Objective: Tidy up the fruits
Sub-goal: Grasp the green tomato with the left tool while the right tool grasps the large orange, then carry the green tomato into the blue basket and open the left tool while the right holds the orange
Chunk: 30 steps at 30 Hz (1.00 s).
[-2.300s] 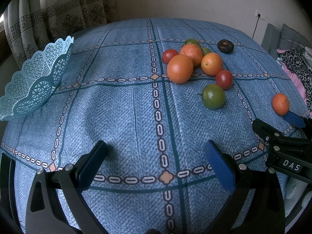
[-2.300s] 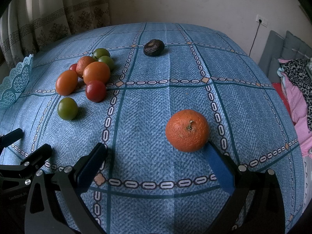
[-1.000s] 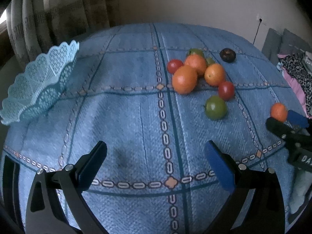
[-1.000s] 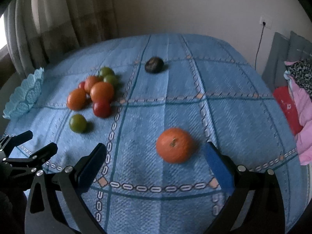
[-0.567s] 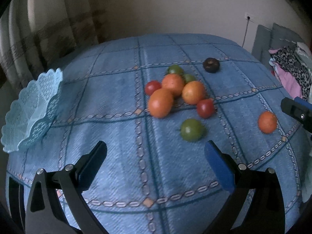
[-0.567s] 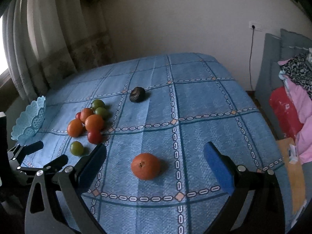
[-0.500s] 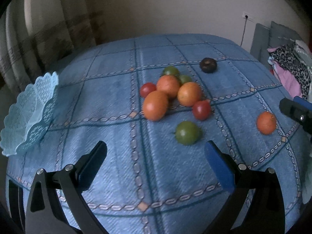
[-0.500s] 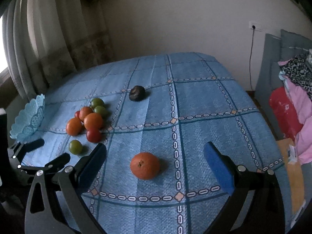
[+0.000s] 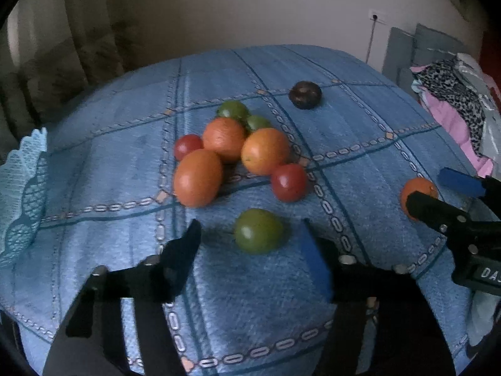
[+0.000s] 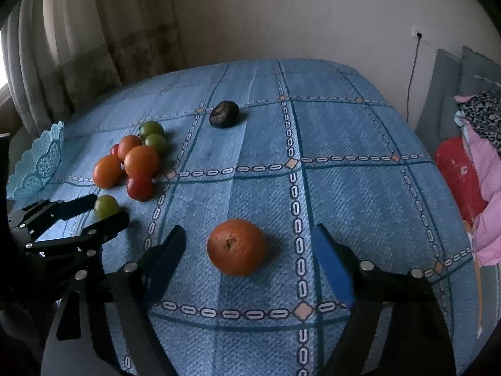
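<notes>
Reaching now: left hand-held gripper (image 9: 250, 244) is lining up on the green tomato (image 9: 258, 230), jaws spread wide and holding nothing; the fruit is sitting just ahead of and between the tips, not yet touched.
Right side: right hand-held gripper (image 10: 247, 244) is gaping wide and empty around the lone orange (image 10: 237, 246), which is lying well apart from the cluster.
Fruit location: three oranges (image 9: 265, 151), two red tomatoes (image 9: 289, 182) and two more green ones are bunching together on the blue-clothed table (image 9: 360, 131); a dark fruit (image 9: 304, 95) is resting alone farther back.
Destination: the pale blue lace-edged basket (image 9: 18, 194) is probably waiting for them at the far left table edge.
Handling: the green tomato is looking smooth, light and likely to roll or bruise; pinching gently across its widest part seems best. The orange is looking firmer, with a dimpled, grippier skin.
Hard to make out: the basket is being cut off by the frame, the dark fruit's kind is staying unclear, and the rear green tomatoes are partly hiding behind the oranges.
</notes>
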{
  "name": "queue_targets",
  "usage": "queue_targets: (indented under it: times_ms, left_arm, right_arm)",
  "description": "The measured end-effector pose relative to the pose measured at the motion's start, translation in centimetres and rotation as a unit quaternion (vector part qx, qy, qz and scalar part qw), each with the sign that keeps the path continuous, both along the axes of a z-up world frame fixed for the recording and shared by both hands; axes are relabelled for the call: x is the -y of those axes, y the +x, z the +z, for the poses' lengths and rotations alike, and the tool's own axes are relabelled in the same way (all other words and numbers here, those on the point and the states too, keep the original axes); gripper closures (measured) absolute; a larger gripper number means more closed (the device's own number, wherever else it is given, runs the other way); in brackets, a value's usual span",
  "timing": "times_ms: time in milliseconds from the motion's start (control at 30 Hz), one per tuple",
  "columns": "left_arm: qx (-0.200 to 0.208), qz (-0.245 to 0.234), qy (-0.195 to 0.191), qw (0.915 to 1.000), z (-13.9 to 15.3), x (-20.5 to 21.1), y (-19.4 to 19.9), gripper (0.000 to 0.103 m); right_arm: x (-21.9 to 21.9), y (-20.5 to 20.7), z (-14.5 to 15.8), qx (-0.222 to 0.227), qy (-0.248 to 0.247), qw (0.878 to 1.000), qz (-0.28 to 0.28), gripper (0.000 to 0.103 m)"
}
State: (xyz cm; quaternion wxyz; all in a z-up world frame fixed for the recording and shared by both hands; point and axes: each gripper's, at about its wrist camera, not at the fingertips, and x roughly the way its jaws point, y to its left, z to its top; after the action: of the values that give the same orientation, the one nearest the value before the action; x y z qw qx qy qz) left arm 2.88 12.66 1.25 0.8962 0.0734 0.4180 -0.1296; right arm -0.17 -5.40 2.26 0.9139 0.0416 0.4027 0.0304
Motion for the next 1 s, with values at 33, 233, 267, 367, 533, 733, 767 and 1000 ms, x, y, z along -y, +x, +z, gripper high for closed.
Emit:
queue_targets:
  times_ms: [33,233,267,367,533,733,767,1000]
  left_arm:
    - [0.001,-0.004,-0.003,1.0,-0.1,0.1,-0.1,0.054]
    - [0.002,-0.014,-0.02,0.9997,-0.2,0.3,-0.2,0.072]
    - [0.003,-0.014,-0.02,0.9997,-0.2,0.2,-0.3,0.072]
    - [0.006,-0.012,-0.023,0.9997,-0.1,0.1,-0.4,0.072]
    - [0.012,-0.006,-0.025,0.9996,0.2,-0.3,-0.9,0.072]
    - [0.025,0.003,-0.03,0.9992,1.3,-1.0,-1.8,0.072]
    - [0.029,0.004,-0.03,0.9991,1.5,-1.2,-1.8,0.072]
    - [0.058,0.032,-0.034,0.9972,3.7,-3.7,-2.6,0.072]
  right_arm:
    - [0.0,0.0,-0.1,-0.003,0.001,1.0,0.001,0.029]
    - [-0.6,0.4,-1.0,-0.021,0.003,1.0,0.014,0.045]
    - [-0.7,0.4,-1.0,-0.023,0.002,1.0,0.014,0.049]
    - [-0.7,0.5,-1.2,-0.024,0.002,1.0,0.013,0.058]
    - [-0.7,0.5,-1.0,-0.022,0.005,1.0,0.013,0.063]
    - [-0.8,0.1,-0.5,-0.016,0.006,1.0,0.013,0.063]
    - [-0.8,0.0,-0.4,-0.015,0.006,1.0,0.014,0.063]
    - [-1.4,-1.2,1.5,0.009,0.014,1.0,0.021,0.063]
